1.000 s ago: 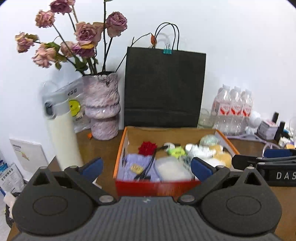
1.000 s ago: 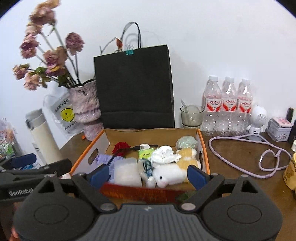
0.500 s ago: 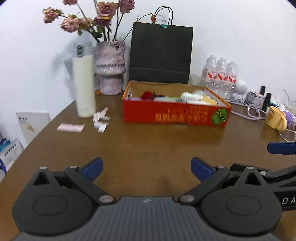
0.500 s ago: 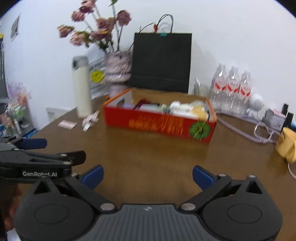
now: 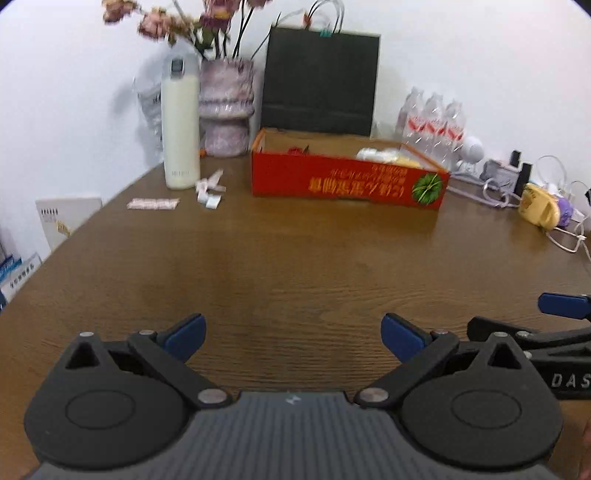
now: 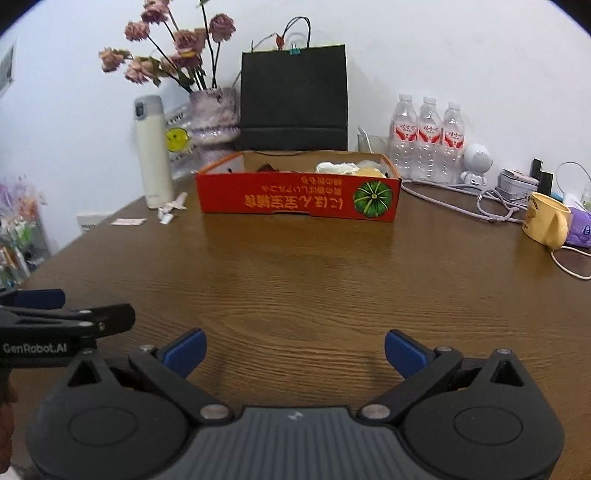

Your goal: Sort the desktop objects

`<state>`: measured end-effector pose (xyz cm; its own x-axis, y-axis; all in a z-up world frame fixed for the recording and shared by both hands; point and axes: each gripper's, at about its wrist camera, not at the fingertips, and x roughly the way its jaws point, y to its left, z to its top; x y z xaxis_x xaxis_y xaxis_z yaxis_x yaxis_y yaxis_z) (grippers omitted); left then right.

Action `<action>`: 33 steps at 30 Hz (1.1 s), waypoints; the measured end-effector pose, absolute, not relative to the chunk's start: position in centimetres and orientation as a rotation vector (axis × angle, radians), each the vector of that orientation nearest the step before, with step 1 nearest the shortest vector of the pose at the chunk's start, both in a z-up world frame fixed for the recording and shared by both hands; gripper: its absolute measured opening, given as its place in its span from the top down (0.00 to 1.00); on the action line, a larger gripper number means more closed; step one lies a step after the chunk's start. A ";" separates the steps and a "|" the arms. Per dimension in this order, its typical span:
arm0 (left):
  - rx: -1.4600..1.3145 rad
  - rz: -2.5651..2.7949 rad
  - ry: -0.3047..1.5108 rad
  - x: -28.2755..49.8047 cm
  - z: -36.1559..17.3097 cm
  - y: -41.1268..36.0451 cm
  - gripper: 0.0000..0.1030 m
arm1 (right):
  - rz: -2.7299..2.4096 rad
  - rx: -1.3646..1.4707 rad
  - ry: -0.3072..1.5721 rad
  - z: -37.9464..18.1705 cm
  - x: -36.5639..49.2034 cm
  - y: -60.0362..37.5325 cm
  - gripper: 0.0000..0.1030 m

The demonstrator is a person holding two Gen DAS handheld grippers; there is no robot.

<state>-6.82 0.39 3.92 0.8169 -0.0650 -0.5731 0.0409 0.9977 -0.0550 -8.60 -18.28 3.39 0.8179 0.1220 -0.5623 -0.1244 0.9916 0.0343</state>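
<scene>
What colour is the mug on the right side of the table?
Pale yellow ceramic mug with a brownish cartoon print; the right wrist view shows it best.

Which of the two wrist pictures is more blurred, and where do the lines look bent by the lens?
Left wrist view: more blurred, the flowers and the print on the red box are smeared. Right wrist view: sharper, the red box print and the water bottles are crisp. Both views: fisheye bends the table edge and darkens the corners; light is soft and even.
</scene>
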 end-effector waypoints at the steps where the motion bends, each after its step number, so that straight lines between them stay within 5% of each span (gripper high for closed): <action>1: -0.049 -0.062 0.616 -6.3 3.7 0.5 0.00 | 0.127 -0.010 0.604 3.1 -8.3 -18.2 0.00; 33: 0.021 -0.036 0.698 -0.9 1.2 -1.1 0.00 | 0.091 -0.011 0.703 0.3 -2.0 -18.7 0.00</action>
